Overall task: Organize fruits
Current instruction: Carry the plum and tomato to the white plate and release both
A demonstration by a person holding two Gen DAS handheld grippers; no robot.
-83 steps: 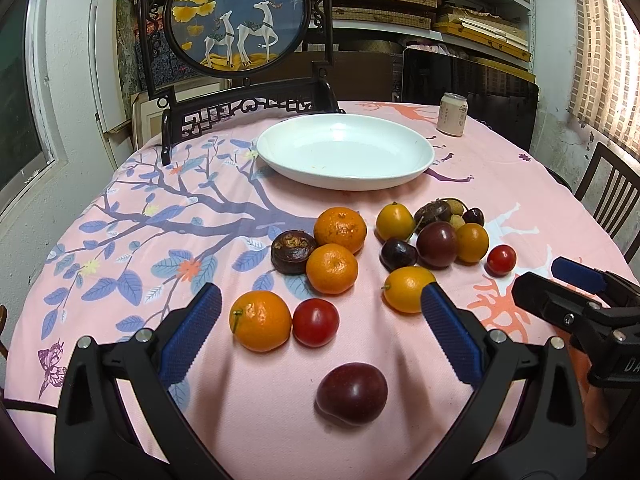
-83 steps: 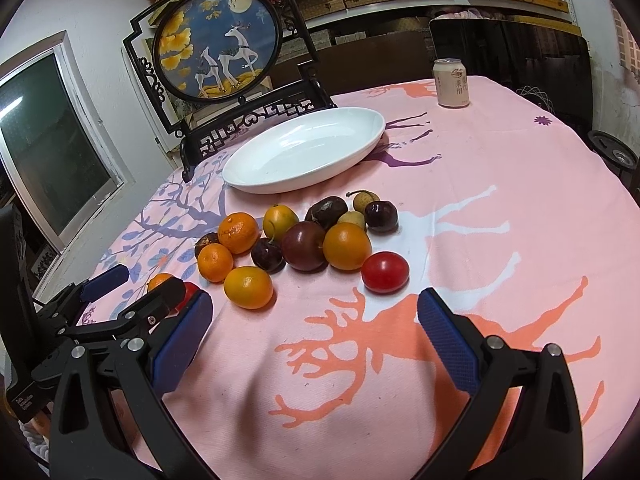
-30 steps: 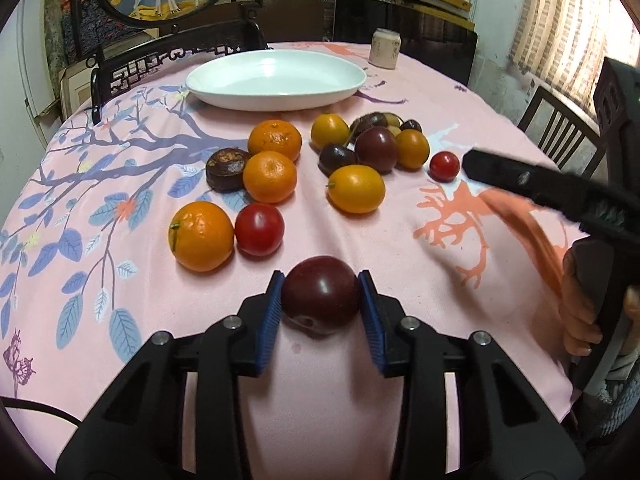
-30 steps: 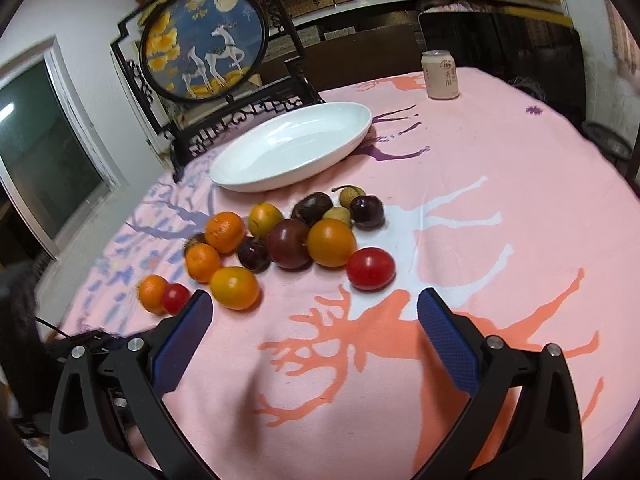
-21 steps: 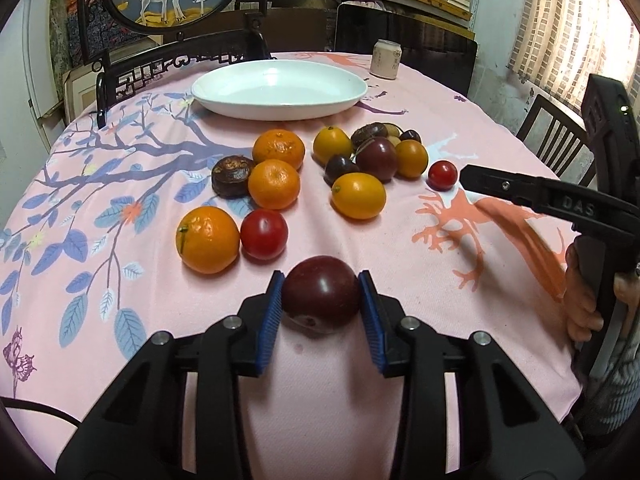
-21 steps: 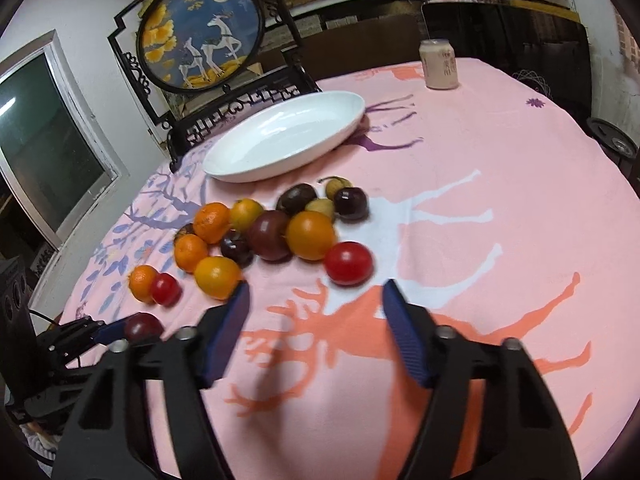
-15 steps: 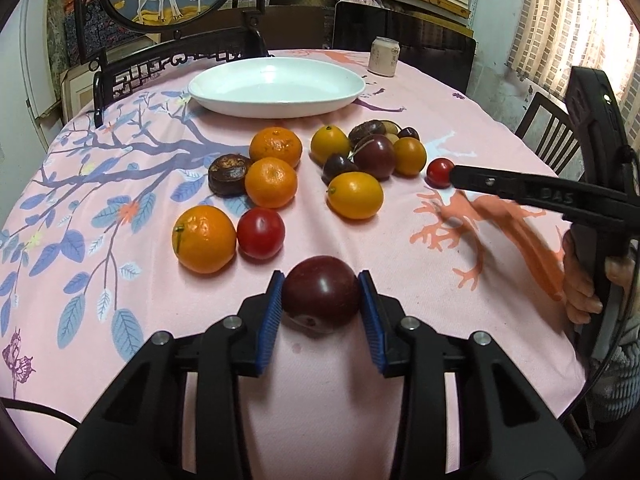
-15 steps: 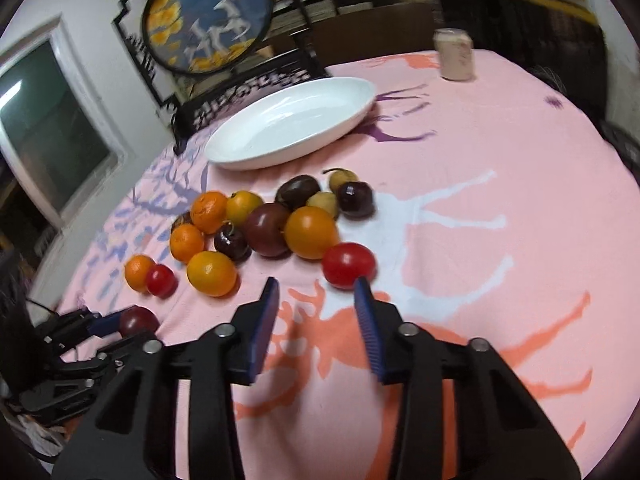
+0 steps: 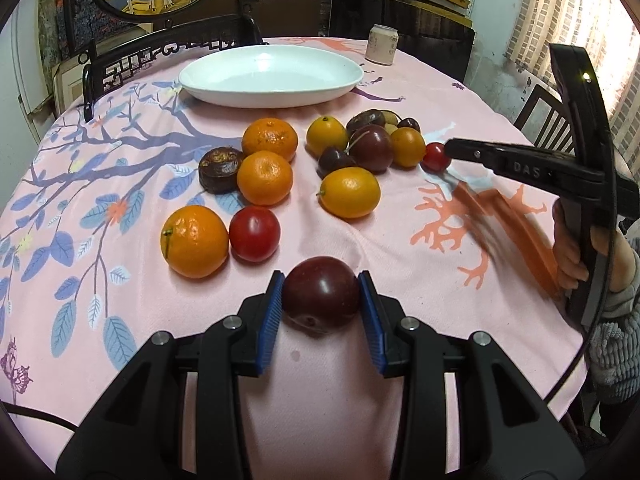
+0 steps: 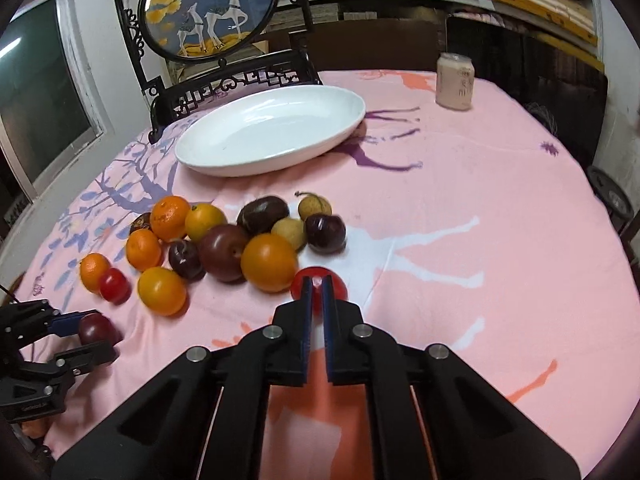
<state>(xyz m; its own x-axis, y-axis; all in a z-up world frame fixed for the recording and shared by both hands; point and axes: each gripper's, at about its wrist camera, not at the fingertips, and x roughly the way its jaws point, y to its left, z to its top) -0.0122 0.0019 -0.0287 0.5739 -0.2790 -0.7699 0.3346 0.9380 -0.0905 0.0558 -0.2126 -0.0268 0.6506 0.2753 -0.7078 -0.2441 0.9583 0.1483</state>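
Note:
My left gripper (image 9: 321, 306) is shut on a dark red plum (image 9: 321, 293), low over the pink tablecloth; it also shows in the right wrist view (image 10: 94, 328). My right gripper (image 10: 316, 284) has its jaws nearly closed, with nothing between them, and its tips sit just in front of a small red tomato (image 10: 338, 286); the tomato also shows in the left wrist view (image 9: 435, 157). Several oranges, plums and small fruits lie in a cluster (image 10: 224, 246). An empty white oval plate (image 10: 272, 134) stands beyond them.
A pale drink can (image 10: 455, 81) stands at the far side of the round table. A carved dark chair and a round painted screen (image 10: 208, 4) stand behind the plate. Another chair (image 9: 540, 116) is at the right edge.
My right gripper has closed its jaws from wide open to nearly shut and moved forward up to the red tomato. My left gripper still holds the plum.

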